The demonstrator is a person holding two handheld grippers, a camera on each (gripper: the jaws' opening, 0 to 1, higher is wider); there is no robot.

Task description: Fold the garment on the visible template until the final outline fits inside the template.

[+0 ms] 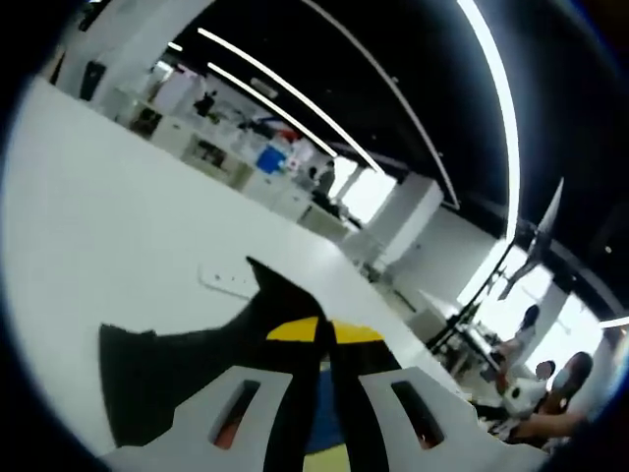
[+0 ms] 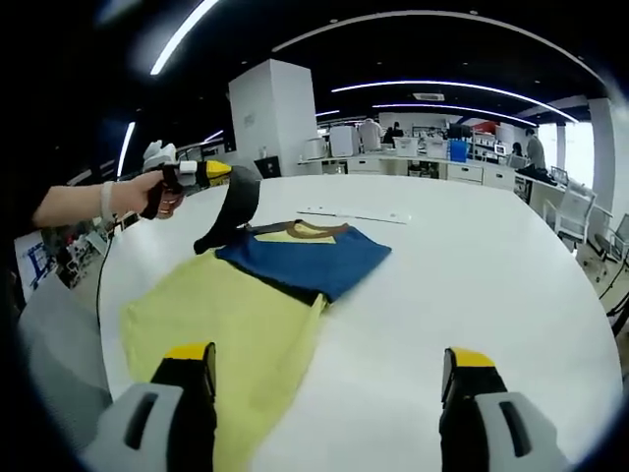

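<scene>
A blue garment (image 2: 314,258) with a yellow neck and black parts lies on the white table (image 2: 472,275), partly over a pale yellow template sheet (image 2: 226,324). A hand holds my left gripper (image 2: 218,173) at the garment's far left corner. It is shut on a black sleeve (image 2: 232,208) and lifts it off the table. In the left gripper view my left gripper (image 1: 327,332) has its yellow tips pressed together on that black cloth (image 1: 187,364). My right gripper (image 2: 329,356) stands wide open above the near edge of the template, with nothing between its jaws.
A thin white strip (image 2: 354,214) lies on the table beyond the garment. A white power strip (image 1: 228,280) lies past the black cloth. Chairs (image 2: 575,211) stand at the table's right edge. Desks and people are at the back of the room.
</scene>
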